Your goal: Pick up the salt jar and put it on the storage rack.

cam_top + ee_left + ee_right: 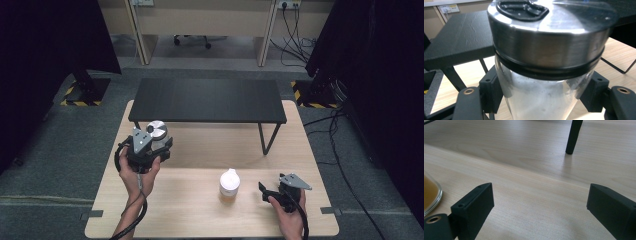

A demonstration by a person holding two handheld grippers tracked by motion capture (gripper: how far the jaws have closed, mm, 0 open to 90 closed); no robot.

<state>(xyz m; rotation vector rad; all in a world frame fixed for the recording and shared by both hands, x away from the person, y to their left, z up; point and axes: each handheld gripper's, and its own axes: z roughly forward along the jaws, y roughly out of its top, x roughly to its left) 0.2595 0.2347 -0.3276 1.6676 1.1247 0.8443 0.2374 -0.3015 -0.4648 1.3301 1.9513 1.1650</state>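
The left gripper (541,100) has its two black jaws pinching a clear glass jar (541,100) below its round brushed-steel lid (549,40) (a black oval insert sits on top), held near the front edge of the matte black shelf (207,100); the right gripper (540,212) rests with its blocky jaws spread wide over bare pale wood-grain table (529,170), gripping nothing; one second jar (229,186), white-capped with amber contents, stands just beside it.

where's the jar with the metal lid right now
High view, left side: the jar is clamped in the left gripper, in front of the black shelf.
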